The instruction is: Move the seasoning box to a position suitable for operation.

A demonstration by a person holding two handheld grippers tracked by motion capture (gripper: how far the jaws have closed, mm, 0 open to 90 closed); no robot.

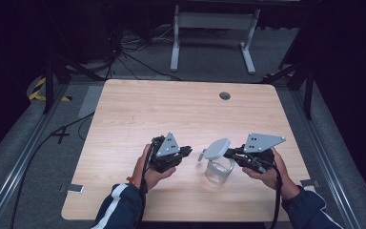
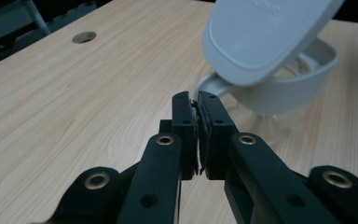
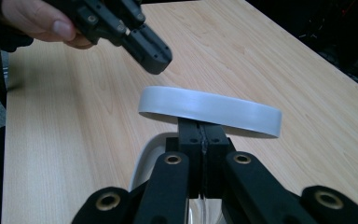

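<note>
Right of centre in the lower half of the high view, a clear glass jar (image 1: 218, 171) stands on the pale wooden table (image 1: 138, 109), and a pale grey rounded plastic lid (image 1: 218, 148) sits tilted over its mouth. The right tool (image 1: 230, 153), held by the person's right hand (image 1: 266, 172), reaches in from the right. In the right gripper view its jaws look pressed together just under the lid's near rim (image 3: 209, 111); whether they pinch a tab of the lid or merely sit beneath it is hidden by the rim. The left tool (image 1: 187, 151), in the left hand (image 1: 148, 172), hangs just left of the jar, its jaws together on nothing, as the left gripper view shows at centre frame (image 2: 196, 100).

The main risk, as I judge it, is the lid slipping. It is tilted, and any hold on it is at one edge only, so a twist of the right wrist could lever it free and drop it on the table or back onto the jar. A second risk is the jar itself: nothing steadies it, so a sideways pull on a lid still caught on the grey collar (image 2: 284, 91) could drag or tip it. The left tool is near enough to knock the small grey tab (image 2: 209, 86) at the collar's side.
</note>
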